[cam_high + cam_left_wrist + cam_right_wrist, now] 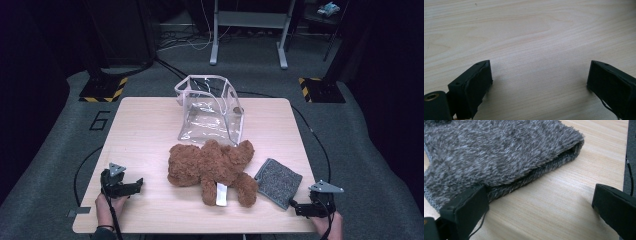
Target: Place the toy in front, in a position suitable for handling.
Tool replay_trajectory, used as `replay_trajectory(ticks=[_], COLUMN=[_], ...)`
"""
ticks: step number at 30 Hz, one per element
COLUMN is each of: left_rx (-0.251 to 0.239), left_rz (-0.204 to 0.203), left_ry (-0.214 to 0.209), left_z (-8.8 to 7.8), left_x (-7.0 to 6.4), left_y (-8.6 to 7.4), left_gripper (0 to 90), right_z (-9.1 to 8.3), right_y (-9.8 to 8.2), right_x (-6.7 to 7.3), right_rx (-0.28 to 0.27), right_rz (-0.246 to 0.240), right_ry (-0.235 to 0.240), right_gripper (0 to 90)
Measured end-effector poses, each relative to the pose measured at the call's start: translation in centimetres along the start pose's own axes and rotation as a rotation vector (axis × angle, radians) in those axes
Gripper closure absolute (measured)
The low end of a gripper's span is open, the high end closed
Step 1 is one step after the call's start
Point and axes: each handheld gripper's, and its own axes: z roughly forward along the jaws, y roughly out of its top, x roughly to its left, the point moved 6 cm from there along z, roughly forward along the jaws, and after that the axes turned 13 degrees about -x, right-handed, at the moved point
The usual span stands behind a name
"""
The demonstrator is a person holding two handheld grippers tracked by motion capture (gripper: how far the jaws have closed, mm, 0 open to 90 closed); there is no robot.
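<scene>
Both tongs spread wide, empty: right tongs (540, 202) just beside folded grey fleece cloth (499, 152); left tongs (539, 82) over bare desk (536, 37), teddy bear (212, 167) well apart

Recording lab or test studio. Dark surroundings, grey carpet floor (60, 150) marked with numeral 6 (100, 120), 2 hazard-striped base plates (104, 89), cables (175, 42) trailing across floor, light wooden table (145, 130), metal stand legs (248, 30) behind.

One brown plush teddy bear (212, 170); one clear plastic bag with pink trim (210, 110); one folded grey fuzzy cloth (278, 182); two black hand-held grippers.
</scene>
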Motion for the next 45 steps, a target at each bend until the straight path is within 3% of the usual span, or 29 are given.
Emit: replay_trajectory(ticks=[18, 27, 34, 37, 38, 45], left_rx=[0.008, 0.006, 0.005, 0.006, 0.006, 0.006], left_rz=[0.015, 0.014, 0.015, 0.014, 0.014, 0.014], left_ry=[-0.007, -0.009, -0.009, -0.01, -0.01, -0.009], left_z=[-0.1, -0.1, -0.1, -0.1, -0.1, -0.1], left_x=[0.0, 0.0, 0.0, 0.0, 0.0, 0.0], left_y=[0.0, 0.0, 0.0, 0.0, 0.0, 0.0], left_gripper=[6.8, 7.4, 7.6, 7.6, 7.6, 7.6], right_z=[-0.1, -0.1, -1.0, -1.8, -2.0, -1.0], right_y=[0.0, 0.3, 2.3, 3.9, 5.0, 7.6], right_x=[0.0, 0.3, 1.1, 1.7, 2.0, 3.6], right_rx=[-0.003, 0.046, 0.027, 0.013, -0.003, -0.014], right_rz=[0.001, 0.008, -0.002, 0.003, -0.018, -0.043], right_ry=[-0.013, 0.006, 0.04, 0.057, 0.07, 0.124], right_gripper=[0.0, 0.0, 0.1, 0.1, 0.0, 0.0])
